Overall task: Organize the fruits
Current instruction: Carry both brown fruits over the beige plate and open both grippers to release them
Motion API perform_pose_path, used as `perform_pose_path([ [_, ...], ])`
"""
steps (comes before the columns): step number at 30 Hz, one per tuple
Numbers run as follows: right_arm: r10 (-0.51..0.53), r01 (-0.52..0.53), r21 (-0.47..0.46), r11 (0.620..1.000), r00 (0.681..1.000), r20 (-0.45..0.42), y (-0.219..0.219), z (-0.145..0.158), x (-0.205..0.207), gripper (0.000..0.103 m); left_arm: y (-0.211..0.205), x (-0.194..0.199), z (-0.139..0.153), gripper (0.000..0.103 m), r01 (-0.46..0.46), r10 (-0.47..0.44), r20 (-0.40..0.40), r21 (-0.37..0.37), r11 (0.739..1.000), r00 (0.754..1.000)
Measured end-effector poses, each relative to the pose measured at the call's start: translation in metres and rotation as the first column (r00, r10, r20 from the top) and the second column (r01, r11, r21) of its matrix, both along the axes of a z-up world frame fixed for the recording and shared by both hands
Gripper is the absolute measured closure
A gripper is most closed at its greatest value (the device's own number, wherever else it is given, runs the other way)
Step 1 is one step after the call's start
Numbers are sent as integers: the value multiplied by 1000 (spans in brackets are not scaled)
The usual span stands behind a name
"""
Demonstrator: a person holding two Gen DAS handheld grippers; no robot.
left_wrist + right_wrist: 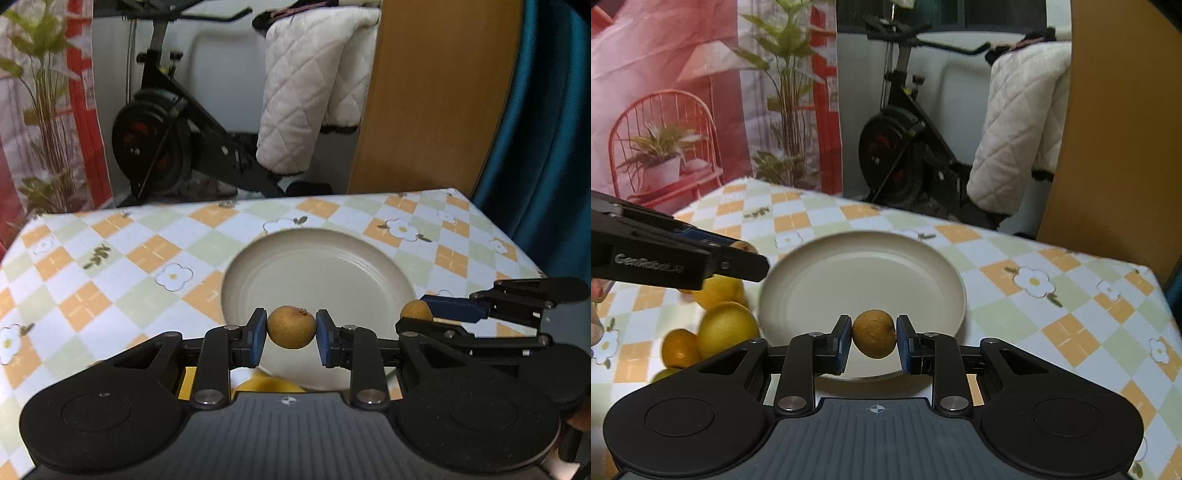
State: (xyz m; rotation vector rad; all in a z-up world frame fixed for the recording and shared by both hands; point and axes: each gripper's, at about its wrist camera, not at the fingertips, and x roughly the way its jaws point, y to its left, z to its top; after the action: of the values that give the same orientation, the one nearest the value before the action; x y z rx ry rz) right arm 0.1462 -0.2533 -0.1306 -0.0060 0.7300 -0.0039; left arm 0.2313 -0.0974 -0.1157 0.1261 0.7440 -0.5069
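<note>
Surface: I log a table under a checked cloth (122, 258) in orange, pale green and white, printed with white flowers.

Room: beyond the far edge stand an exercise bike (162, 136) with a quilted white cover (306, 92) draped over it, a wooden panel (436, 96), a teal curtain (546, 129), and a red printed backdrop with leafy plants (683, 92).

Container: one cream plate (317, 269) near the middle of the table; I see nothing lying in it.

Left gripper (291, 328): jaws narrow, blue pads pressed on either side of a small round brown fruit (291, 328), held above the near rim of the plate.

Right gripper (872, 336): jaws narrow, clamped on a second small brown fruit (874, 334), also over the plate's near rim.

Loose fruit: a cluster on the cloth just left of the plate, namely two large yellow fruits (727, 328) and a small orange one (680, 347), with a greenish piece partly hidden at the gripper body.

Differences between views: the right wrist view shows the cluster and the backdrop chair print; the left wrist view shows only a yellow sliver (269, 384) below its fingers. Each view catches the other gripper from the side with its brown fruit.
</note>
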Motion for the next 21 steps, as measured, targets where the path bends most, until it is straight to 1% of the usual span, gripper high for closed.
perform_pose_path([
  [4,-4,4,9,1000,1000,-27,-3,-12,10,79,-10,13,-14,73,2,-1,-29,27,1000,1000],
  [9,-2,3,19,1000,999,-41,-2,-22,16,79,-18,21,-24,73,21,-18,-52,59,998,998],
  [21,-5,7,22,1000,998,-60,-4,-33,20,79,-22,27,-40,72,23,-15,-97,85,996,995],
])
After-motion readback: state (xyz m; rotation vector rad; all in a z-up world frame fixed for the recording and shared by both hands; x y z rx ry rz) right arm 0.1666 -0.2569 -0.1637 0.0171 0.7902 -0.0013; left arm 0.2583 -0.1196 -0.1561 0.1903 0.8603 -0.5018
